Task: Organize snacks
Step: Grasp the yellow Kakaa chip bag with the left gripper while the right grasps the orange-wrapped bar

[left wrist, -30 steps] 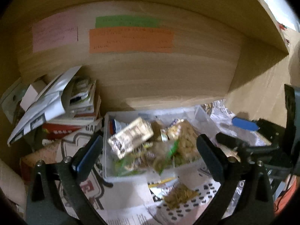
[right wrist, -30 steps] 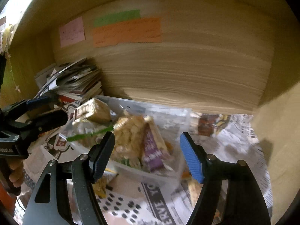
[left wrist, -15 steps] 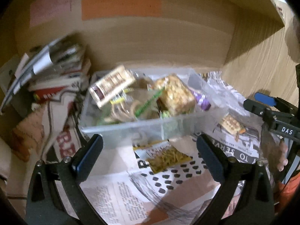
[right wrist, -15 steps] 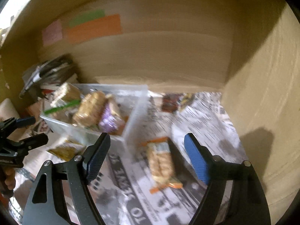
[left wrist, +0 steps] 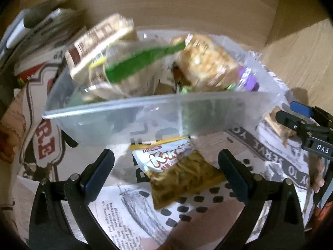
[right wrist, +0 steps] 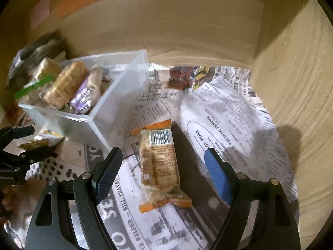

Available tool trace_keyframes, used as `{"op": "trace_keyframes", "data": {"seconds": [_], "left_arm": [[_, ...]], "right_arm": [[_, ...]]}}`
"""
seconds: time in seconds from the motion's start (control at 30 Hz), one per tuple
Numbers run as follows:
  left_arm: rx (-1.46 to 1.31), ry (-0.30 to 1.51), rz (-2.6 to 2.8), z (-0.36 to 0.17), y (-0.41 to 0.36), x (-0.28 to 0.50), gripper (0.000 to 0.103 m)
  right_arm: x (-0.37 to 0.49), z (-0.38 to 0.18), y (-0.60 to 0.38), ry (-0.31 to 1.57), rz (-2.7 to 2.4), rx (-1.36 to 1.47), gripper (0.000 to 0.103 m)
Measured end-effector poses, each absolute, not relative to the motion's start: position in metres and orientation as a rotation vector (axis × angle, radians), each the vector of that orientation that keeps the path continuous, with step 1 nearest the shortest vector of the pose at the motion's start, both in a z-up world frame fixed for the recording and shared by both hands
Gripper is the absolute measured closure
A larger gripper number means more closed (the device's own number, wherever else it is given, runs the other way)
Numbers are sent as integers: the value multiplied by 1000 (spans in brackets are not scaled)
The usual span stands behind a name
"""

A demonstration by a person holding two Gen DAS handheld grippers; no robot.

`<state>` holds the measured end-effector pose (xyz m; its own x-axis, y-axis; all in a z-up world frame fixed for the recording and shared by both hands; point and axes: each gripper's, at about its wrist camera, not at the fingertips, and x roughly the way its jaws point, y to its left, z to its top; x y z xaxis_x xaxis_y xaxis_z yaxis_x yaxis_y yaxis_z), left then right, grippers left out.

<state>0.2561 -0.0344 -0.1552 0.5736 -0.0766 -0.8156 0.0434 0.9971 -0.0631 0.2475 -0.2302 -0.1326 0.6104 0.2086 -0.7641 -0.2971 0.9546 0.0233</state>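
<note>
Clear bin (left wrist: 145, 112) on the newspaper-lined surface (right wrist: 229, 108), already heaped with wrapped snacks; two packets remain outside it. Left gripper (left wrist: 166, 162), fingers spread and empty, hangs over the yellow snack pouch (left wrist: 179, 173) lying just before the bin's front wall. Right gripper (right wrist: 162, 170), fingers released and having just widened, straddles without touching the orange-wrapped bar (right wrist: 160, 166) beside the bin; both pickups are judged still to come.
</note>
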Motion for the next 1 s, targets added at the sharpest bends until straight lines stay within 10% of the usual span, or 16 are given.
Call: {"op": "trace_keyframes", "data": {"seconds": [0.17, 0.4, 0.53, 1.0], "left_arm": [[-50, 971, -63, -165, -35, 261, 2], [-50, 962, -85, -171, -29, 261, 21], [-7, 936, -102, -171, -28, 245, 45], [-62, 856, -153, -145, -3, 205, 51]], "right_arm": [[255, -147, -229, 912, 316, -100, 27], [258, -154, -233, 951, 334, -57, 68], [256, -154, -233, 942, 327, -64, 71], [233, -112, -238, 817, 316, -46, 71]]}}
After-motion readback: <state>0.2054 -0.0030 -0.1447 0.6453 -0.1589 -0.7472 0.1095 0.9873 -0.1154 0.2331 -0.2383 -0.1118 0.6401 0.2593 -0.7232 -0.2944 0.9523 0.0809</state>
